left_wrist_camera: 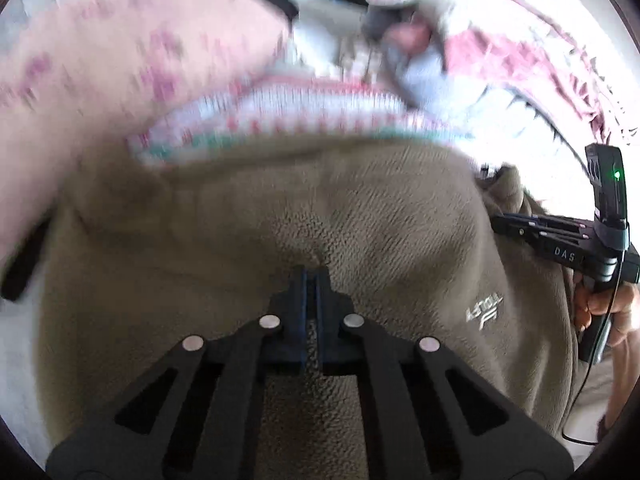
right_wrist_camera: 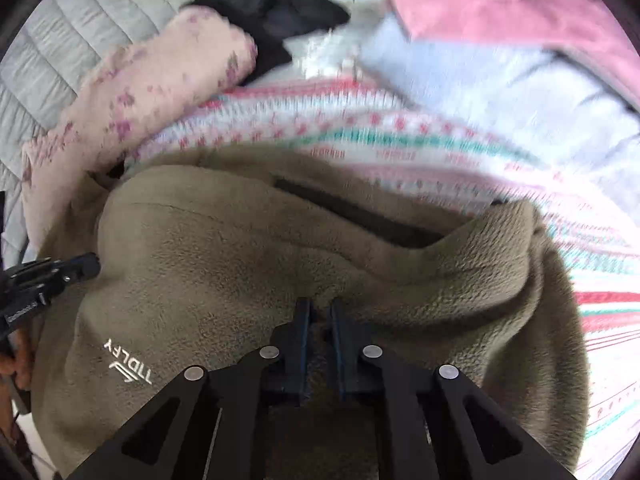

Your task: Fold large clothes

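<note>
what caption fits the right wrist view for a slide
Right tongs pinch the olive fleece, striped knit behind.

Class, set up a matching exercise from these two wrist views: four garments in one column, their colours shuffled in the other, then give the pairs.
Things:
1. fleece jacket
2. knitted sweater
3. crumpled garment
4. floral garment

Colours:
A. black
B. pale pink with purple flowers
C. olive brown
D. white with red and teal bands

Pairs: 1-C, 2-D, 3-A, 4-B
</note>
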The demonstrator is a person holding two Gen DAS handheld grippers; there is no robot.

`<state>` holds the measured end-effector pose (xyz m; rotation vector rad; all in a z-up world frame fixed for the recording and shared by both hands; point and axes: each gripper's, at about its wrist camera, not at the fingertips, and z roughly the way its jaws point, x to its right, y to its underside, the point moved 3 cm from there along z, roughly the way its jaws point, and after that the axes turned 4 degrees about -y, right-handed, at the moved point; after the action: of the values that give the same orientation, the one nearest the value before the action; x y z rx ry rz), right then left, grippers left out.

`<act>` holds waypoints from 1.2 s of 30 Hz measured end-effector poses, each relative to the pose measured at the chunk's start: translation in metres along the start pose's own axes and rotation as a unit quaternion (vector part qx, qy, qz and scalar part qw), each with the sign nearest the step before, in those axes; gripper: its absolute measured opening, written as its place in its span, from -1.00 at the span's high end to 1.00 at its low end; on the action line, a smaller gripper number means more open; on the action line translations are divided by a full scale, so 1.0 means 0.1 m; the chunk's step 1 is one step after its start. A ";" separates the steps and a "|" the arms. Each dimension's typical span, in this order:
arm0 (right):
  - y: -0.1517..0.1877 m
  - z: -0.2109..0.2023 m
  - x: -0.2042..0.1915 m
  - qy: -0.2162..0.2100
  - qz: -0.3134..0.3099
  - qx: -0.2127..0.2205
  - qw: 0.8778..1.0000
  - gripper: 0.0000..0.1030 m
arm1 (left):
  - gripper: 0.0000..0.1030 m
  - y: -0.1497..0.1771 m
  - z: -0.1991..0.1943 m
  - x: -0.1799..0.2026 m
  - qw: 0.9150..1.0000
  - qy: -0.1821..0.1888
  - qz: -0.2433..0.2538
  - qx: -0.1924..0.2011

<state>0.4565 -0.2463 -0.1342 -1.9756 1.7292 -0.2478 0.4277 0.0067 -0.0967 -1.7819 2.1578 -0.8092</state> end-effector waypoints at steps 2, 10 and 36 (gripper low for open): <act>-0.09 -0.18 -0.03 0.011 -0.008 0.047 0.999 0.89 | 0.92 -0.11 -0.24 0.02 0.998 -0.012 0.001 0.059; -0.47 -0.02 -0.07 0.073 -0.030 0.085 0.993 0.90 | 0.91 -0.28 0.03 -0.10 0.994 -0.079 0.018 0.070; 1.14 -1.01 0.65 0.073 0.088 0.135 0.984 -0.39 | -0.59 1.17 -0.84 -0.69 0.985 -0.110 -0.104 0.080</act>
<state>0.3230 -0.3420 -0.1142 -1.6364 1.8383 -0.5464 0.3042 0.1083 -0.1032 -1.9336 1.7410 -0.7663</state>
